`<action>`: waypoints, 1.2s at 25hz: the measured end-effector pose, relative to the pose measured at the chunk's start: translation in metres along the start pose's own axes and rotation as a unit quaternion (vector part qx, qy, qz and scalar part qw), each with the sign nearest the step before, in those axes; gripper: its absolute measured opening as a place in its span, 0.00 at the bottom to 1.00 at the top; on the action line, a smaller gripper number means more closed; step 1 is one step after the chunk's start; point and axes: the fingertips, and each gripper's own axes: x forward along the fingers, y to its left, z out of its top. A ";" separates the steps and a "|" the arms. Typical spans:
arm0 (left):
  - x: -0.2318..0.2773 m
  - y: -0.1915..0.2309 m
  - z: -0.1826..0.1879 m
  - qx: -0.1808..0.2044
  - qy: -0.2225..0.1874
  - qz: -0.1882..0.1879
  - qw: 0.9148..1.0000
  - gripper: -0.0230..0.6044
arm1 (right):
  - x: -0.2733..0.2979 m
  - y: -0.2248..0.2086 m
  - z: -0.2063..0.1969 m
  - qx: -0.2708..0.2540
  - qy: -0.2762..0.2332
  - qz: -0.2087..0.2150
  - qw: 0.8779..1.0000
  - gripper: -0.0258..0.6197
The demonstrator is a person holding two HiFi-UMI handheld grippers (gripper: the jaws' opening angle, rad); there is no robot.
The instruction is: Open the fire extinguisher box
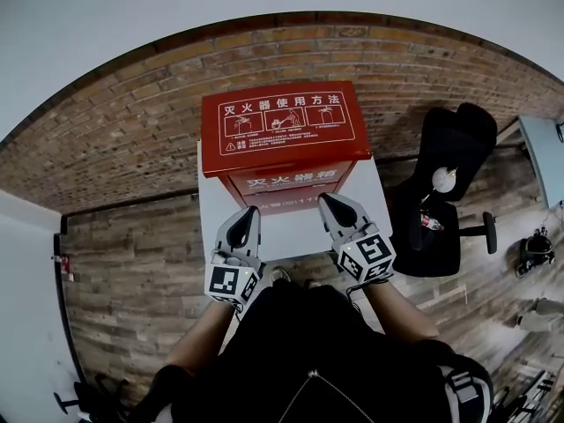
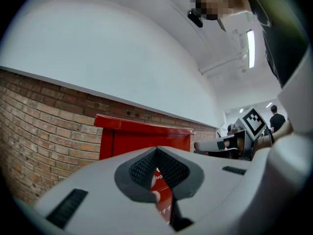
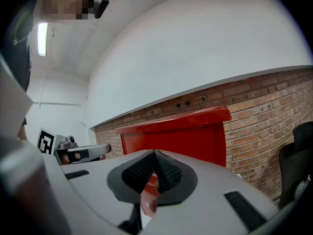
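1. Plainly, the left gripper (image 2: pixel 156 152) is clenched: in the left gripper view its two dark ribbed pads meet at the tips with nothing caught between them.
2. The right gripper (image 3: pixel 154 155) is closed in the same way in the right gripper view, pads together and empty.
3. In the head view the left gripper (image 1: pixel 250 213) and the right gripper (image 1: pixel 329 201) point forward side by side, their tips leaning slightly toward each other. Each marker cube faces up toward the camera.
4. Both bare forearms reach out from the person's dark-clothed body. The left forearm (image 1: pixel 196 342) and the right forearm (image 1: pixel 398 311) angle inward, and the hands are hidden under the gripper bodies.
5. The fire extinguisher box (image 1: pixel 284 139) is red and stands at the far edge of a white base (image 1: pixel 286 234), backed against the brick wall (image 1: pixel 132 122). Its lid, printed with white instruction pictures, lies down on top.
6. Both grippers hang over the near part of the white base, just in front of the box's lettered front face. Each gripper view shows the box (image 2: pixel 142 140) (image 3: pixel 181 137) ahead of the jaws and apart from them.
7. A black chair (image 1: pixel 449 192) stands on the wooden floor (image 1: pixel 132 271) beyond the right edge of the base.
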 end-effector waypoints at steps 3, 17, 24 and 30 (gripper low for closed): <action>0.008 0.007 0.003 -0.005 0.001 -0.018 1.000 0.11 | 0.013 0.007 0.009 -0.010 -0.009 -0.012 1.000 0.07; 0.032 0.001 0.010 -0.002 0.023 -0.041 0.999 0.11 | 0.040 0.022 0.029 -0.032 0.003 0.037 0.999 0.07; 0.028 -0.004 0.054 0.036 0.011 -0.062 0.997 0.26 | 0.021 0.011 0.068 -0.069 -0.007 0.069 0.995 0.19; 0.027 0.022 0.091 0.081 0.006 -0.040 0.996 0.43 | 0.001 -0.031 0.104 -0.114 -0.017 0.046 0.992 0.36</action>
